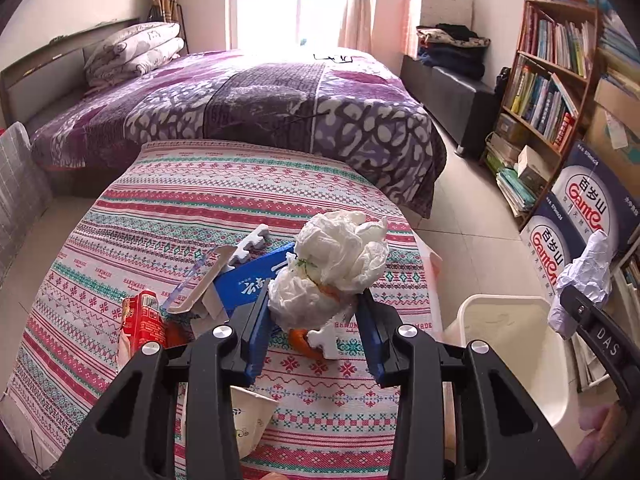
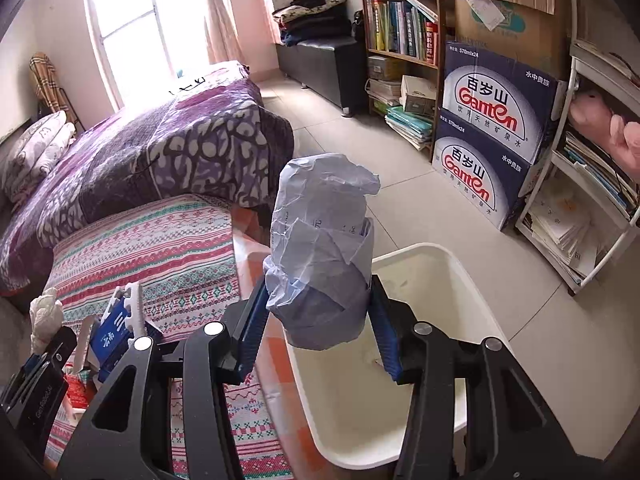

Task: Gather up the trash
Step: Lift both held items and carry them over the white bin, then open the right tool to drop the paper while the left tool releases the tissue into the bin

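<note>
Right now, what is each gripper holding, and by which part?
Left gripper: white tissue wad, pinched at its lower sides. Right gripper: crumpled paper, pinched at its lower end.

White tissue wad [image 1: 334,268]: crumpled, stained green and orange, clamped between the left jaws above the tabletop. Pale blue paper wad [image 2: 320,256]: creased, upright, clamped between the right jaws over the bin [image 2: 472,280]. Bin: white, open, nearly empty, just beside the tabletop. Blue box [image 1: 250,284], red packet [image 1: 146,316] and paper cup [image 1: 250,420] lie on the tabletop.
</note>
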`<control>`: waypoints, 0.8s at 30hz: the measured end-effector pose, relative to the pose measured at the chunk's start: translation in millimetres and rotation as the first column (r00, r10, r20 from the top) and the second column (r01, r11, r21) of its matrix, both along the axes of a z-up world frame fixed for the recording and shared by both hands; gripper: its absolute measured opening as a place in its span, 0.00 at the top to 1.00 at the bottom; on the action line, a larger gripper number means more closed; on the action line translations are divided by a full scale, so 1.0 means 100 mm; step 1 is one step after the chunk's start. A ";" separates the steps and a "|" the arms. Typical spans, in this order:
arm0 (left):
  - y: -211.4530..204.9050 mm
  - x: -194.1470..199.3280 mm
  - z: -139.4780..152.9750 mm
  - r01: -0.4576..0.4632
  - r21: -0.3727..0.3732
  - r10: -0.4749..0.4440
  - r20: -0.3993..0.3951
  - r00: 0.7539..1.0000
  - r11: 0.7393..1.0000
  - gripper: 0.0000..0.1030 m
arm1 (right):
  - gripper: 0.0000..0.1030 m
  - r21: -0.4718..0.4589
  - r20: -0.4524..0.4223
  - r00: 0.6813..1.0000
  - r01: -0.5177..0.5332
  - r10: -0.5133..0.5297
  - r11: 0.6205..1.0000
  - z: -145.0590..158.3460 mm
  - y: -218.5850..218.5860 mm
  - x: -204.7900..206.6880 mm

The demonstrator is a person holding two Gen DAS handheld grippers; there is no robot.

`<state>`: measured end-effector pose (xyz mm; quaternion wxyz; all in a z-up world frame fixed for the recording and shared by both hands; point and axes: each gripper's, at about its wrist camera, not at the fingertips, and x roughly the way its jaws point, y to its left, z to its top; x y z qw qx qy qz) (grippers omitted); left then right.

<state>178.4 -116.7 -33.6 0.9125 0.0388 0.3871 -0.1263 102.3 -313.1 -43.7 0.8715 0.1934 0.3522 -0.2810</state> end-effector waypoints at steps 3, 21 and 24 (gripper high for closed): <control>-0.11 -0.02 -0.03 0.023 0.007 -0.023 -0.005 1.000 1.000 0.62 | 0.55 0.009 -0.012 0.999 0.030 -0.030 1.000 -0.03 -0.12 -0.04; -0.88 -0.25 -0.17 0.245 -0.009 -0.245 -0.067 0.967 0.969 0.62 | 0.38 -0.015 -0.117 0.975 0.190 -0.190 0.982 -0.14 -0.69 -0.36; -1.01 -0.31 -0.20 0.281 -0.005 -0.280 -0.076 0.957 0.960 0.62 | 0.33 -0.032 -0.117 0.969 0.215 -0.217 0.976 -0.13 -0.78 -0.43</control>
